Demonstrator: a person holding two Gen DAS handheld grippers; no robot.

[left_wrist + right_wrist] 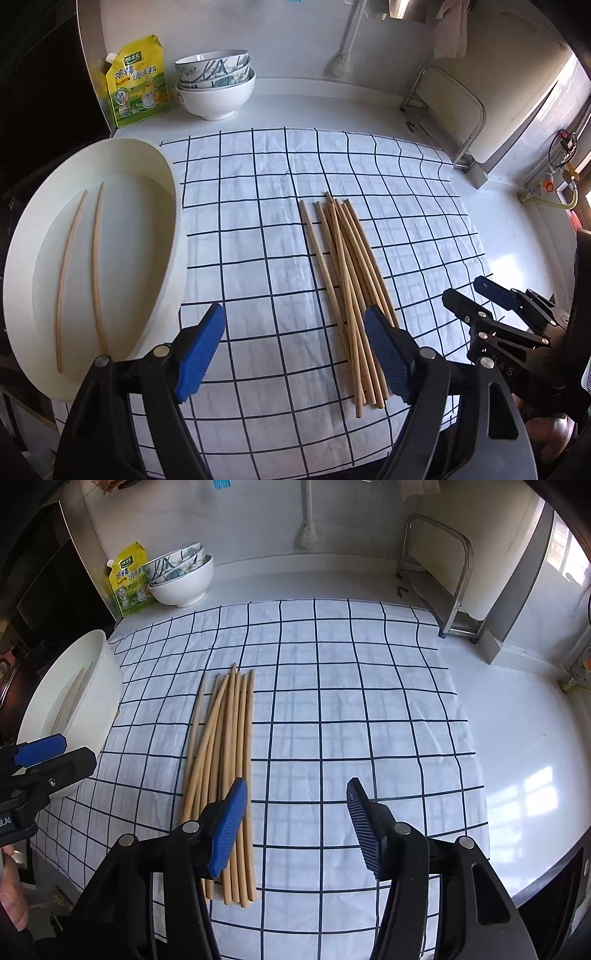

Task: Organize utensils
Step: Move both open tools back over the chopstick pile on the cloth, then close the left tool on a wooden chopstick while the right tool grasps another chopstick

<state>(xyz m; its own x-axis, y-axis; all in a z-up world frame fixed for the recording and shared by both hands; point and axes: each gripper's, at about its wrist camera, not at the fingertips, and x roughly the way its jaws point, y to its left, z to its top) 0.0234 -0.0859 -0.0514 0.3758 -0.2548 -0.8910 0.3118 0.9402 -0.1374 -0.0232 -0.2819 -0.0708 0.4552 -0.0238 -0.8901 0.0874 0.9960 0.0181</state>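
Several wooden chopsticks (pixel 345 284) (pixel 225 760) lie in a loose bundle on a white cloth with a dark grid (pixel 258 221) (pixel 332 701). A cream oval tray (pixel 168 236) (pixel 98 686) stands at the cloth's left edge, and two chopsticks (pixel 79 266) lie inside it. My left gripper (pixel 295 336) hovers open over the cloth, its right pad over the bundle's near part, with nothing between the pads. My right gripper (pixel 295 812) is open too, its left pad above the bundle's near end, and it holds nothing. Each gripper shows at the edge of the other's view.
Stacked bowls (pixel 216 83) (pixel 183 576) and a yellow seasoning pouch (pixel 138 81) (pixel 129 581) stand at the back left by the wall. A metal rack (pixel 443 110) (pixel 439 576) stands at the back right. A dark drop borders the counter on the left.
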